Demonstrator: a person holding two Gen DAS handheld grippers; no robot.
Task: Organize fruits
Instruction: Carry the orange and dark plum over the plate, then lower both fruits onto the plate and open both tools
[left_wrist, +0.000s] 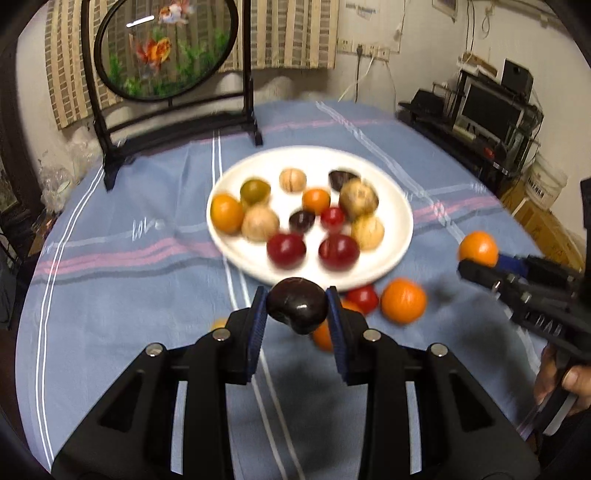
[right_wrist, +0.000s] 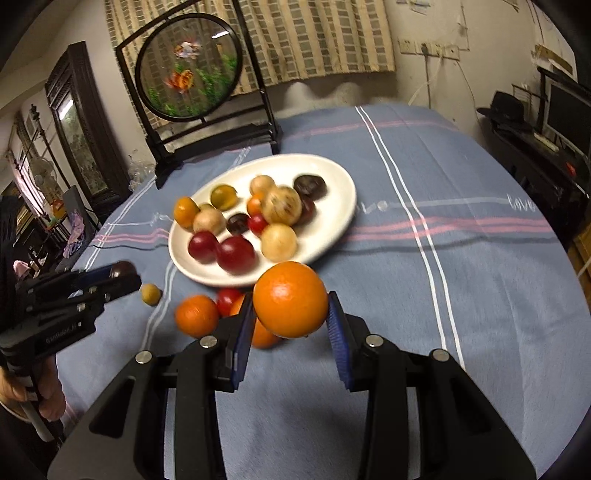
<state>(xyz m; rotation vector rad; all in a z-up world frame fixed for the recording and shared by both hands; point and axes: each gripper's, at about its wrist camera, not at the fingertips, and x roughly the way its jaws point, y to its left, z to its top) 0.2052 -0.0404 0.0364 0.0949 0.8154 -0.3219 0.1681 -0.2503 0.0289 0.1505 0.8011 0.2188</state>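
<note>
My left gripper is shut on a dark purple plum, held above the blue cloth just in front of the white plate. My right gripper is shut on an orange, also lifted near the plate's front rim. The plate carries several fruits: red, tan, orange, green and dark ones. In the left wrist view the right gripper shows at the right with its orange. In the right wrist view the left gripper shows at the left with the plum.
Loose fruit lies on the cloth before the plate: an orange, a red fruit, another orange and a small yellow-green fruit. A framed round goldfish screen stands behind the plate. Dark shelving stands to the right.
</note>
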